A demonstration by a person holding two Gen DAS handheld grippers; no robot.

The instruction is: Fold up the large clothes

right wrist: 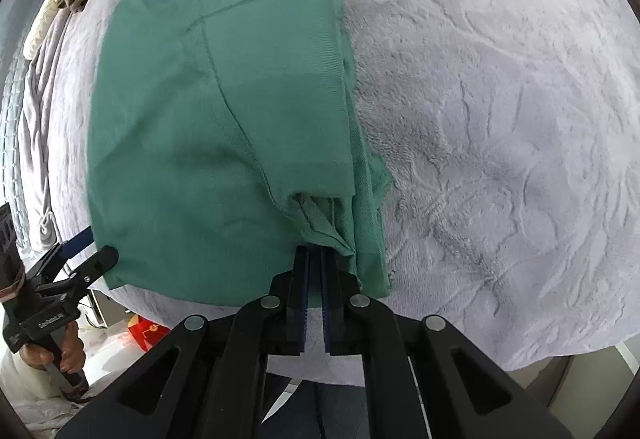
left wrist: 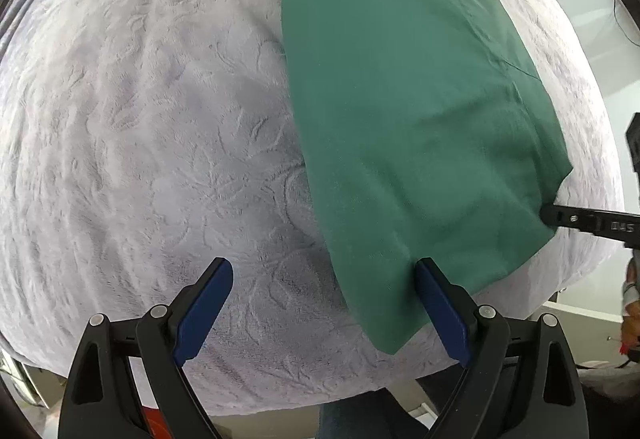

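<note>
The left tongs gaped wide over the blanket, the near left edge of the folded green garment lying loose between the pads. The right tongs pinched a bunched fold at its near right corner.

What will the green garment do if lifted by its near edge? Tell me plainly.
The green garment would probably sag: it is thin folded cloth bunching where the right tongs pinch it. The layers may slide apart, since the edges look loose. The plush blanket likely resists dragging.
</note>
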